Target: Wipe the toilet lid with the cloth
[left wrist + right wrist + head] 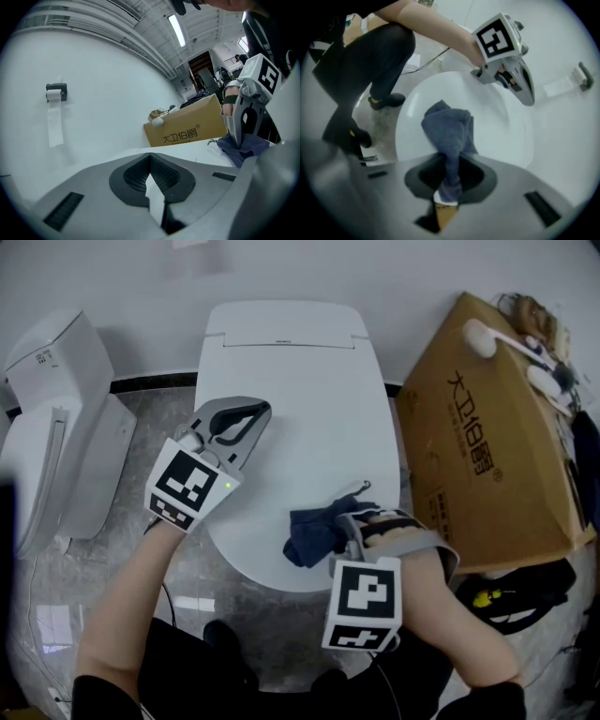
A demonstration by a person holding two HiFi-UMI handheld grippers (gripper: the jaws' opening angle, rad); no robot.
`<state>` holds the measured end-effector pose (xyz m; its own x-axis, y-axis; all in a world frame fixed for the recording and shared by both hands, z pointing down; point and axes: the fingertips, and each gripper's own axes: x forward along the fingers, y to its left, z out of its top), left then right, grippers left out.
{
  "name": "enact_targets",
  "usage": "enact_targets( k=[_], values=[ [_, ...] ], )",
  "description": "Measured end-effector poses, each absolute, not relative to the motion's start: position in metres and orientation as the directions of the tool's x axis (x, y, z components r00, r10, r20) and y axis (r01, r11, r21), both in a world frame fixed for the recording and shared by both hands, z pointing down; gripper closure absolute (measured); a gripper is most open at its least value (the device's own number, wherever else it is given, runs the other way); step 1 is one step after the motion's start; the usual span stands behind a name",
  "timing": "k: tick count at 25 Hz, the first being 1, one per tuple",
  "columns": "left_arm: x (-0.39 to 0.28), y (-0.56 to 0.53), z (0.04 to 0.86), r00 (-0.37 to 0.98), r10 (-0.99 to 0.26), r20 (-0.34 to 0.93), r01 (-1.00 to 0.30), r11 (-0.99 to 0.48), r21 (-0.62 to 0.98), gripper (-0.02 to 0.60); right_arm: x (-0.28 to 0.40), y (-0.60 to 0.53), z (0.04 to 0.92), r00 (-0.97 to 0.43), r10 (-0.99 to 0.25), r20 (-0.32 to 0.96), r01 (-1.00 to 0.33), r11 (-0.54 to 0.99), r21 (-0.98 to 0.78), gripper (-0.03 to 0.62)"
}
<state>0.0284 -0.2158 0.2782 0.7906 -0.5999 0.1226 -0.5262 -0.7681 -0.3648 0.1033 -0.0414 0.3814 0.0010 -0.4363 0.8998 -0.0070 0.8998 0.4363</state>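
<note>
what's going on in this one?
A person is working over a closed white toilet lid with two handheld grippers. The right gripper is shut on a dark blue cloth, bunched near the lid's front right edge. The left gripper is shut, empty, over the lid's left side. A cardboard box stands to the person's right.

My left gripper (251, 416) is over the left side of the toilet lid (309, 381). My right gripper (349, 532), at the lid's front right, pinches the cloth (314, 532) lying on it. A cardboard box (487, 427) stands right of the toilet, and a second toilet (56, 427) stands to its left.
</note>
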Motion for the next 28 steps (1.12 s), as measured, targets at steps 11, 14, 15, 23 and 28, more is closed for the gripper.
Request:
enact_targets(
  k=[11,14,15,23,28],
  values=[
    [0.001,-0.211,0.268,0.774,-0.625,0.098,-0.56,-0.749,-0.353,0.566,0.093,-0.124,0.337,-0.058,-0.543,0.838,0.008,0.839,0.544,0.516],
    [-0.017,-0.208,0.264,0.762,-0.642,0.089,-0.579,-0.736,-0.352,0.566,0.067,-0.202,0.313,-0.086,-0.602,0.794,-0.001,0.797,0.605,0.516],
    [-0.024,-0.209,0.263,0.755,-0.65,0.085,-0.587,-0.729,-0.352,0.566,0.058,-0.224,0.311,-0.092,-0.609,0.788,-0.011,0.792,0.61,0.516],
    [-0.055,-0.213,0.259,0.73,-0.68,0.075,-0.619,-0.704,-0.349,0.566,0.011,-0.362,0.311,-0.093,-0.654,0.751,-0.025,0.756,0.654,0.516],
    [-0.061,-0.215,0.264,0.735,-0.674,0.079,-0.625,-0.718,-0.307,0.566,0.013,-0.409,0.324,-0.051,-0.622,0.781,-0.035,0.783,0.621,0.516]
  ],
)
